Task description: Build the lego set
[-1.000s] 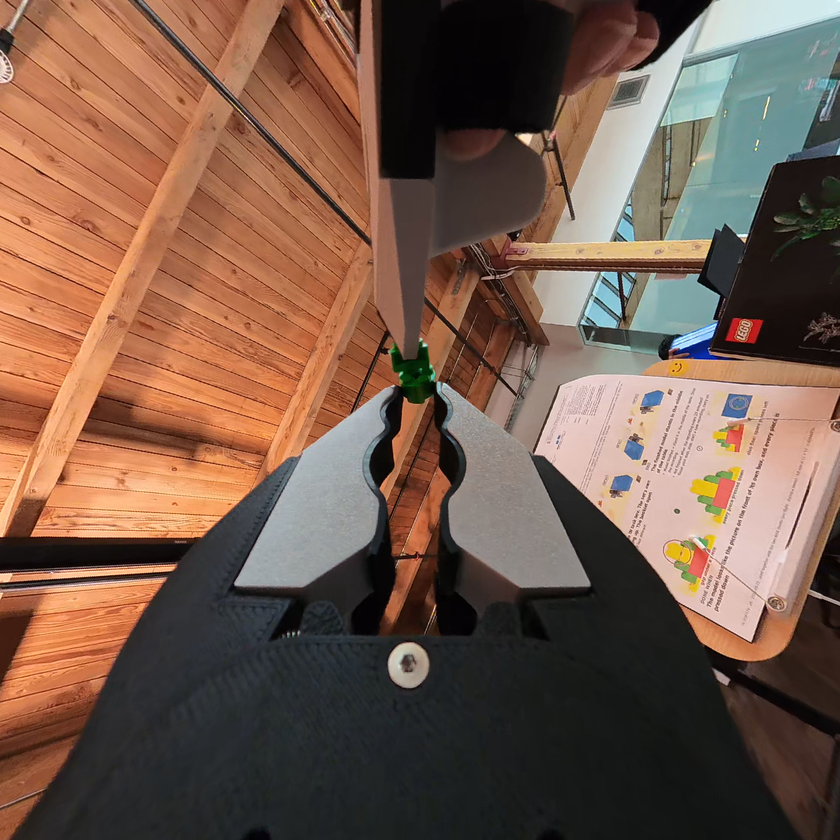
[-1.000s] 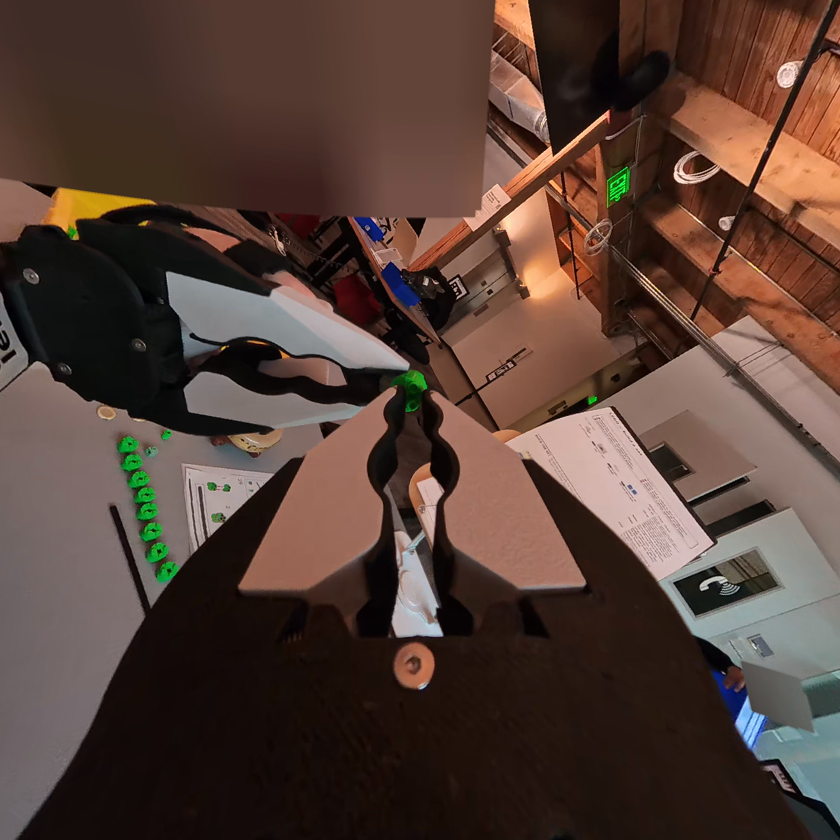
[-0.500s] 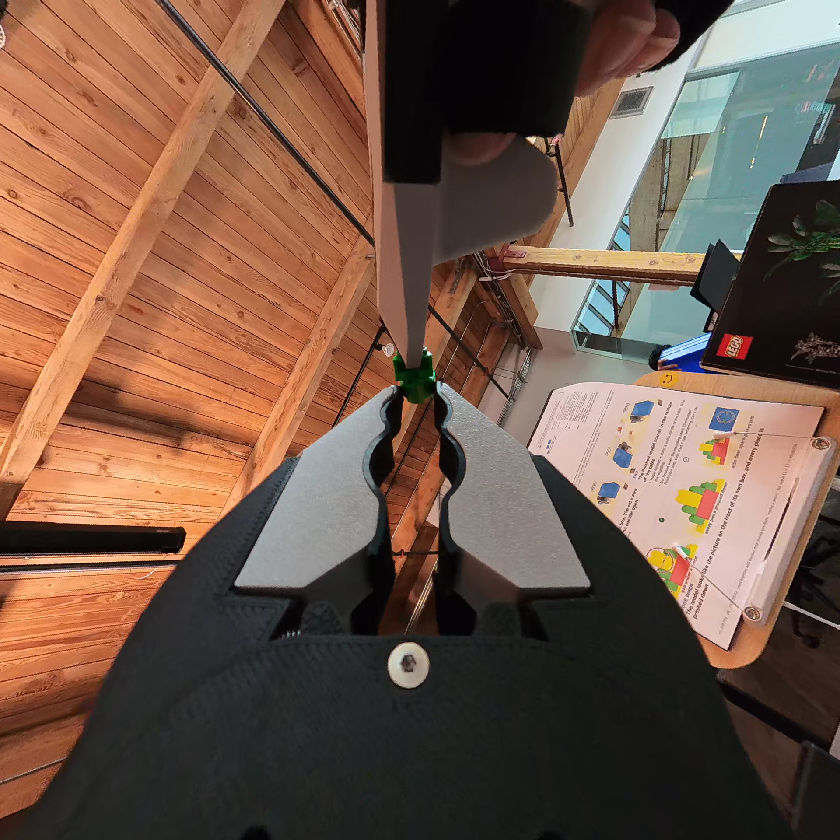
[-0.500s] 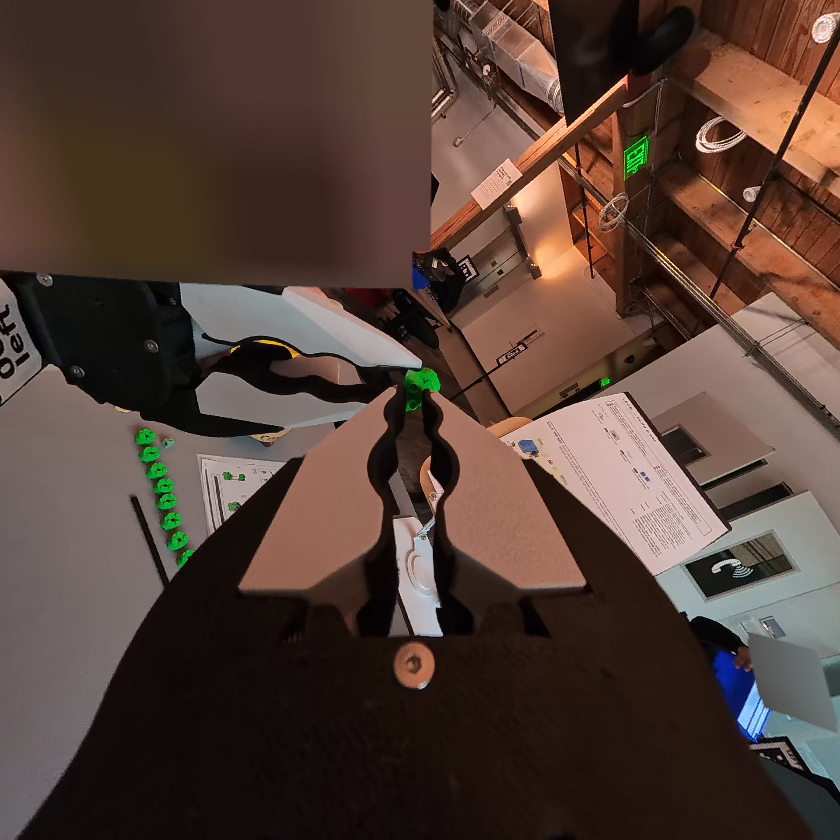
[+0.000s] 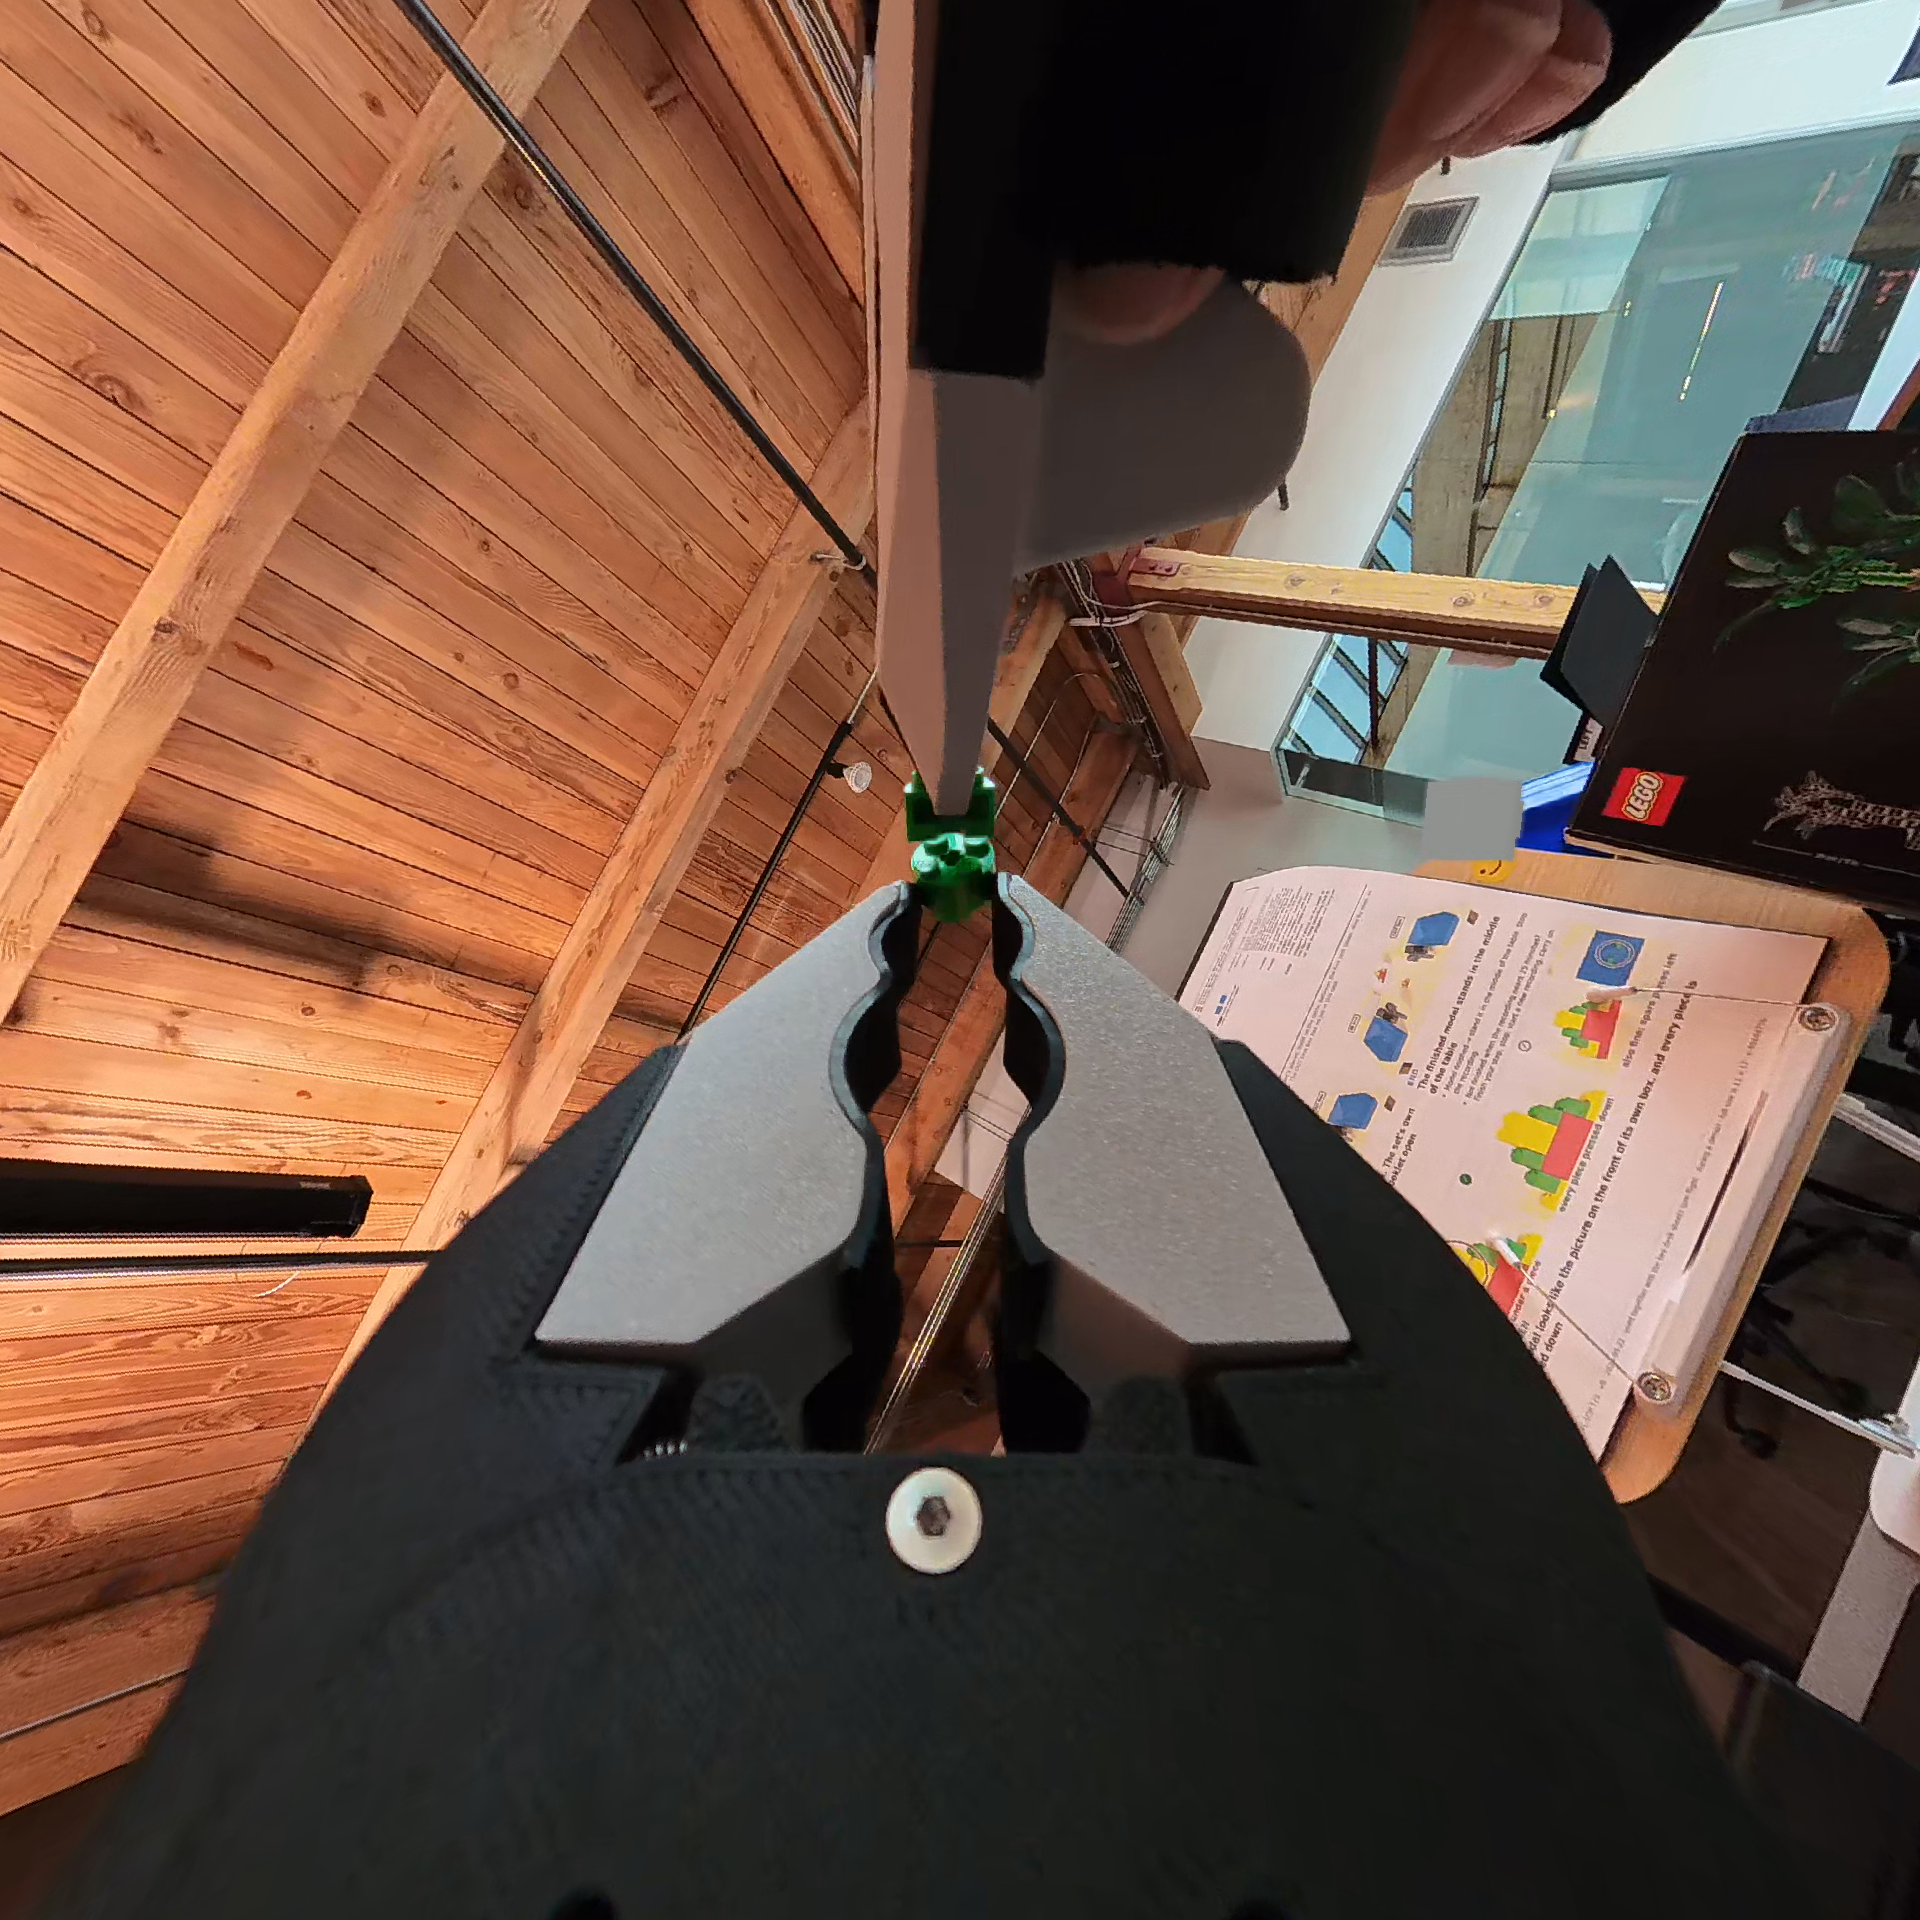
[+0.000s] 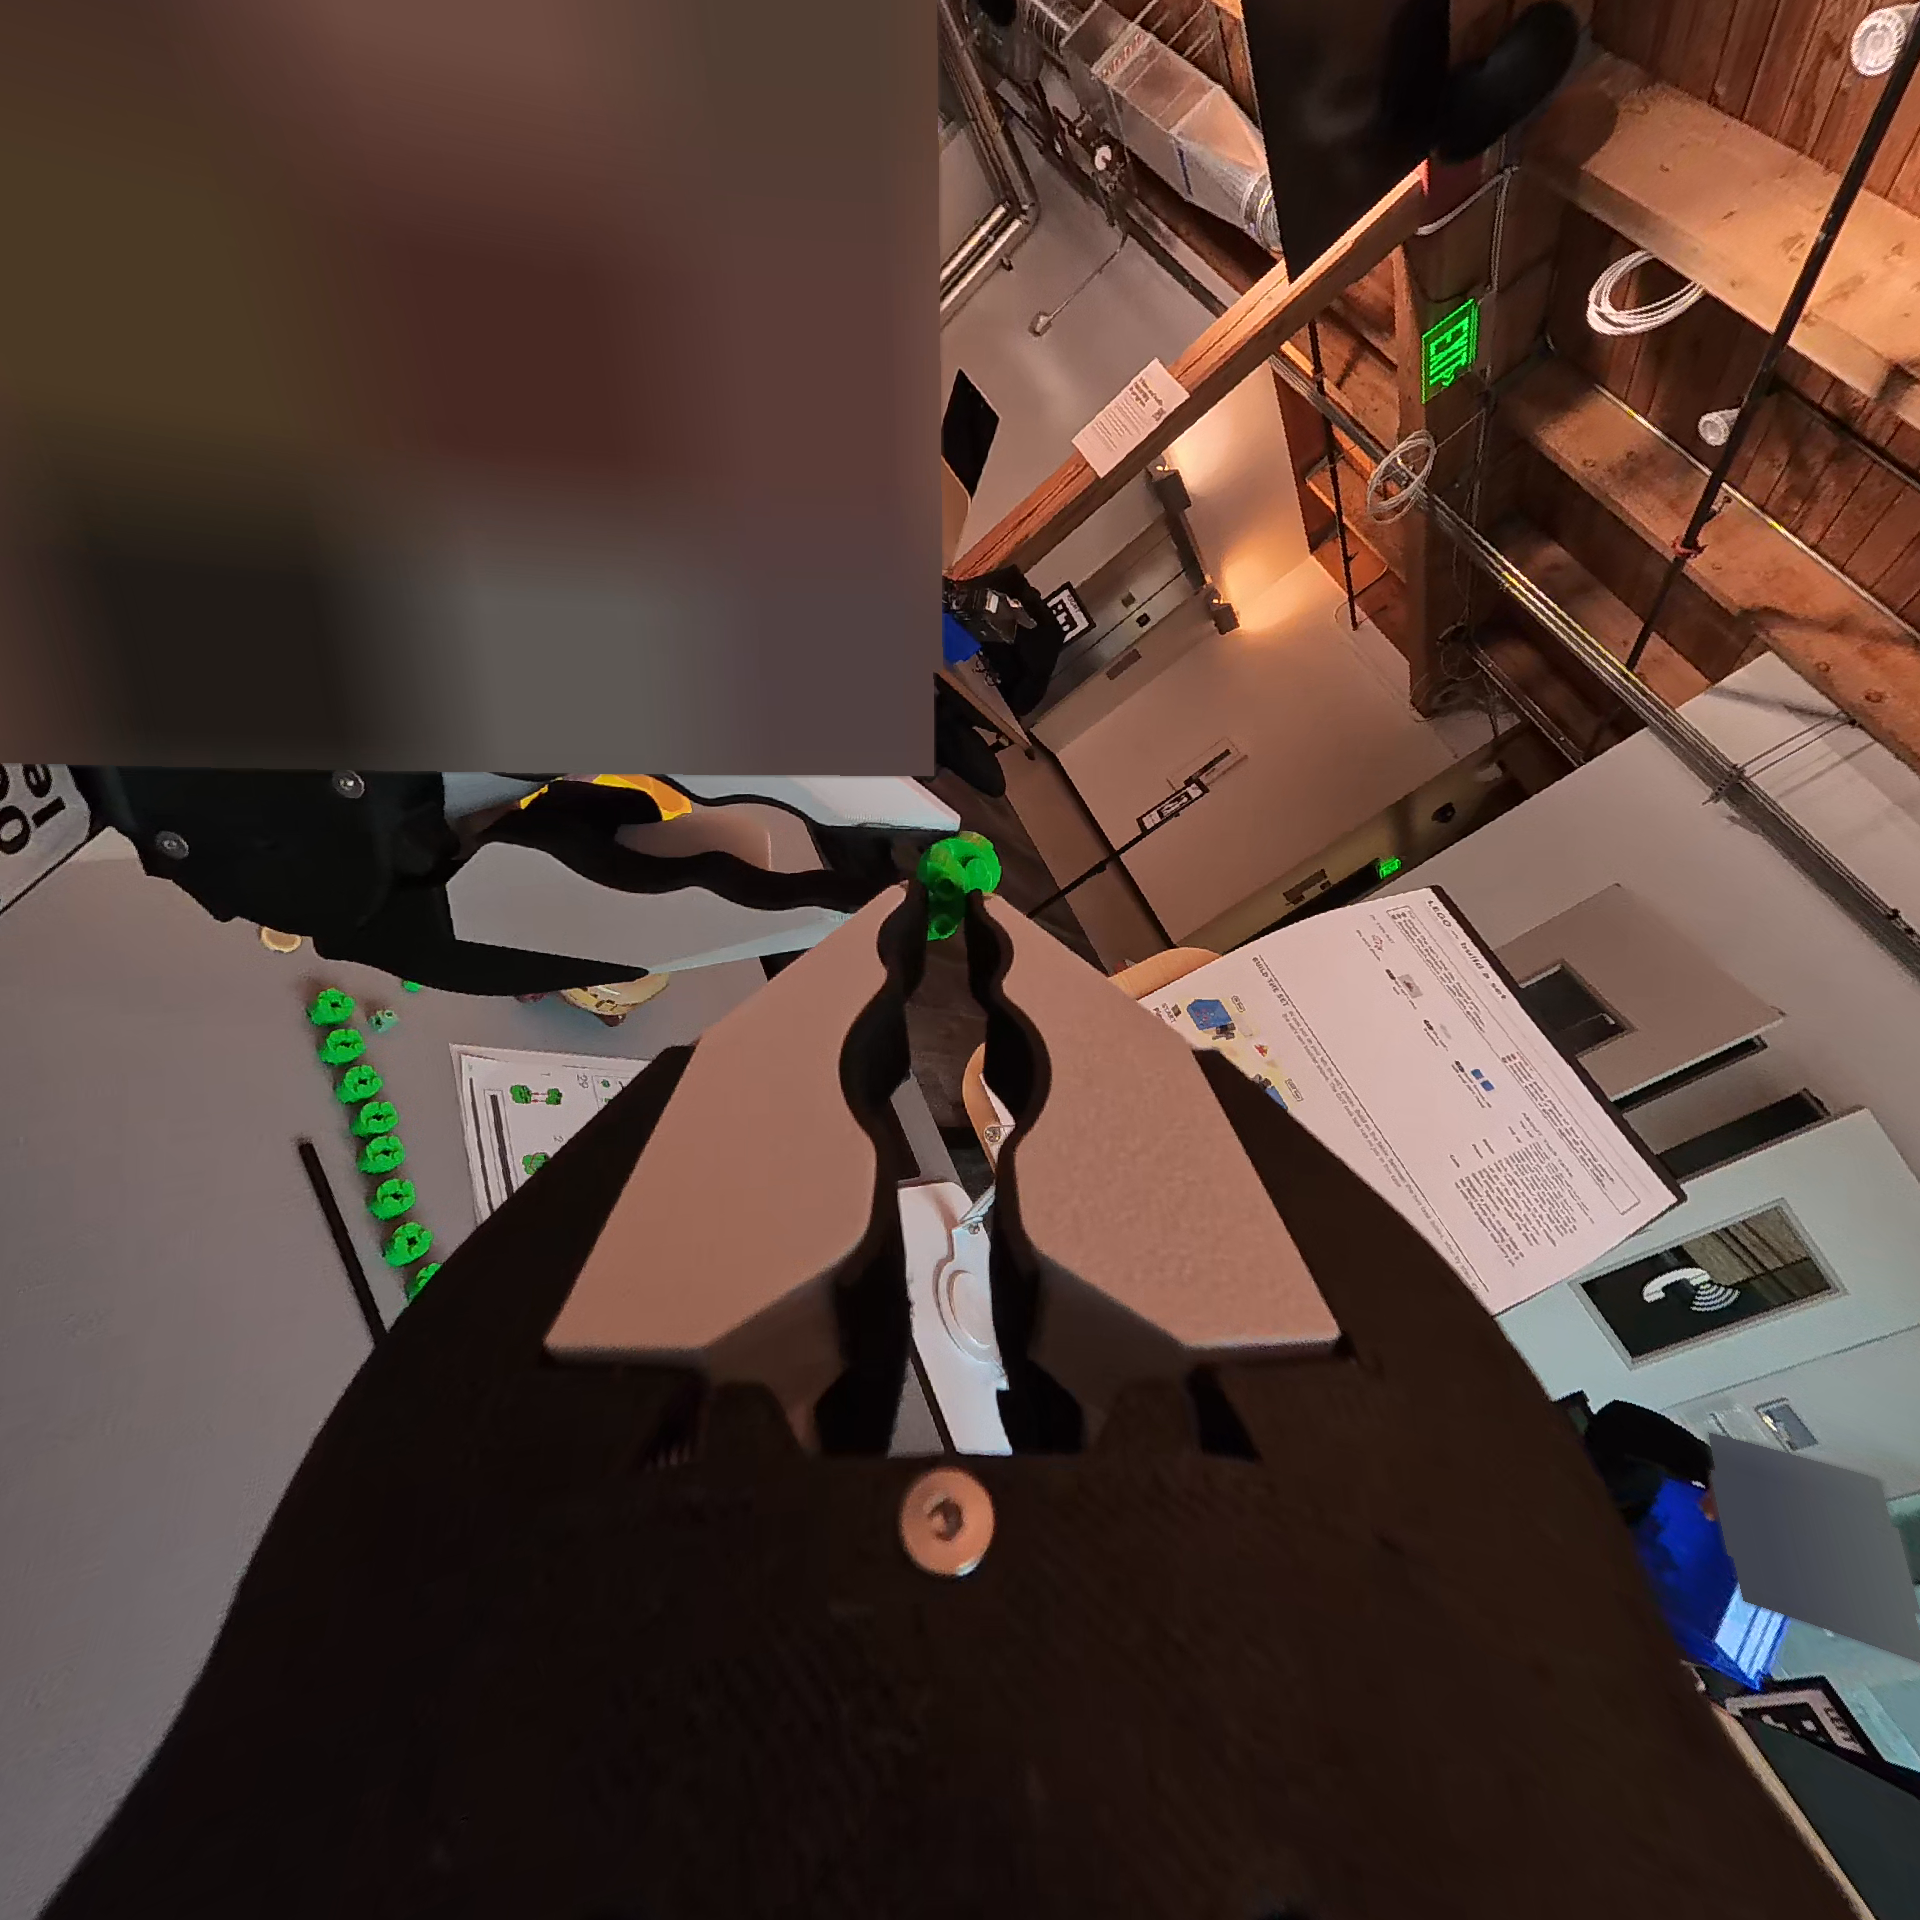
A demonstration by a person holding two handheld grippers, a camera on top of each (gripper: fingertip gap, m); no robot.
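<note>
In the left wrist view my left gripper (image 5: 951,896) is shut on a small green Lego piece (image 5: 951,871), held up in the air. My right gripper (image 5: 940,784) comes down from above, shut on a second green forked piece (image 5: 916,816) that touches the first. In the right wrist view my right gripper (image 6: 948,906) is shut on the green pieces (image 6: 956,871), and the left gripper (image 6: 868,896) reaches in from the left, tip to tip with it. I cannot tell whether the two pieces are joined.
A row of several green pieces (image 6: 374,1143) lies on the grey table (image 6: 156,1299) beside an instruction sheet (image 6: 520,1101). An instruction page on a wooden stand (image 5: 1507,1091) and a black Lego box (image 5: 1766,675) are at the right. A hand (image 5: 1475,83) grips the right gripper. Only a small space, under 4 cm, lies between the two pairs of fingers.
Both grippers stay shut and tip to tip. The pair has tilted a little, and the two green pieces now show as separate shapes, one above the other.
</note>
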